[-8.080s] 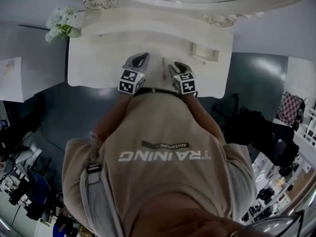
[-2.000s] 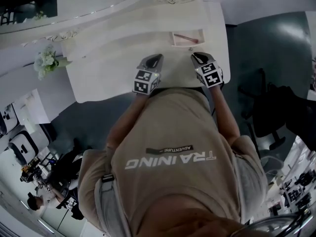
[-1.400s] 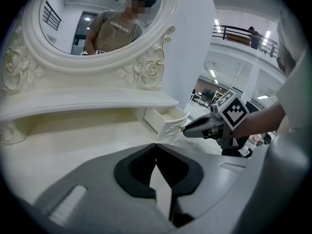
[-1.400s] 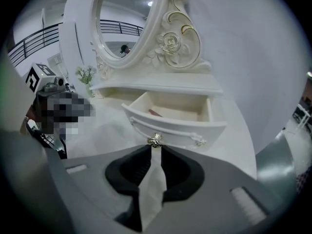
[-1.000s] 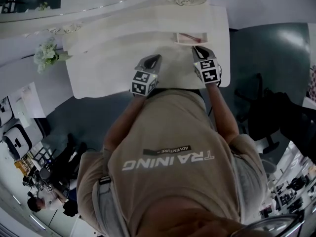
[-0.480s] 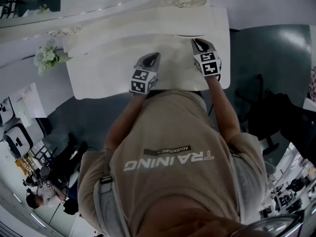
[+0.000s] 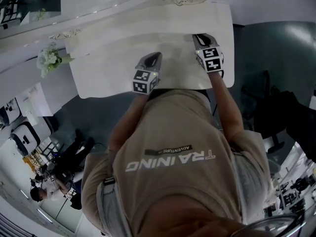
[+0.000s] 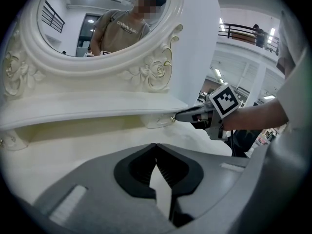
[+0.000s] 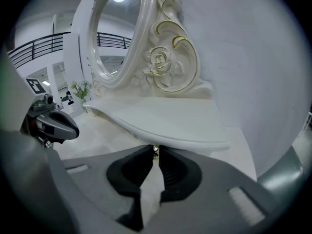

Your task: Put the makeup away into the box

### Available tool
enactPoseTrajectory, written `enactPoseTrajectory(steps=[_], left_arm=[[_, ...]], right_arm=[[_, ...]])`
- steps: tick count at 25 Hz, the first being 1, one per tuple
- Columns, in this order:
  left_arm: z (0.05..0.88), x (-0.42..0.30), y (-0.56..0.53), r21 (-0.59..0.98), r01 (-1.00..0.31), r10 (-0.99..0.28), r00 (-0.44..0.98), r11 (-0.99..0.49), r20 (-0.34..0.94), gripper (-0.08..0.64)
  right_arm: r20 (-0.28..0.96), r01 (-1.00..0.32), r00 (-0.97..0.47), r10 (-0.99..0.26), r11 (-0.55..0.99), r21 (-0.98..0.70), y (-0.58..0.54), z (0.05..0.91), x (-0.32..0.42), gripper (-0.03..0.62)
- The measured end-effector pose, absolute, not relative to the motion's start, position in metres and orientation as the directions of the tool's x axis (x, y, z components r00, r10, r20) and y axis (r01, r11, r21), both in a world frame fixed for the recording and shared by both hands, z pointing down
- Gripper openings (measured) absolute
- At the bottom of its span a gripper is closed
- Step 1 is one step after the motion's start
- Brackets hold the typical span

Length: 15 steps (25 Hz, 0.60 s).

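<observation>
Left gripper (image 8: 156, 146) sits over the near dressing table (image 7: 106, 70), jaws together, empty. Right gripper (image 9: 154, 149), far right, jaws nearly together, seemingly pinching 1 knob (image 9: 155, 152) under the shelf (image 9: 170, 121).

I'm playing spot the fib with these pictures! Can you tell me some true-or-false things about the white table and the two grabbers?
1. The right gripper pinches a tiny gold knob. True.
2. The left gripper holds a lipstick. False: its jaws are together with nothing between them.
3. White flowers stand by the left end of the table in the head view. True.
4. The mirror is square. False: it is rounded, with carved roses on its frame.
5. The little drawer stands wide open. False: it sits closed under the shelf.
</observation>
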<state>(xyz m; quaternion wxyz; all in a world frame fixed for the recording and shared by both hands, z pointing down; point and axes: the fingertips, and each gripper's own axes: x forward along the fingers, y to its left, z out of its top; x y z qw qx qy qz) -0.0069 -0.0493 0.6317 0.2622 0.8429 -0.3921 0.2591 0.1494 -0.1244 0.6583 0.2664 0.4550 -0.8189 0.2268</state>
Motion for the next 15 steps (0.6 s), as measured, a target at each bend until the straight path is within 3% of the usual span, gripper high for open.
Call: enactPoseTrajectory(steps=[15], left_arm=[[0.622,-0.032,-0.031,0.241,-0.803,-0.543,0.557,-0.545,0.629,0.006]], right_arm=[[0.642,-0.871,-0.435,-0.631,0.476,-0.123,-0.096,0.649,0.144,0.023]])
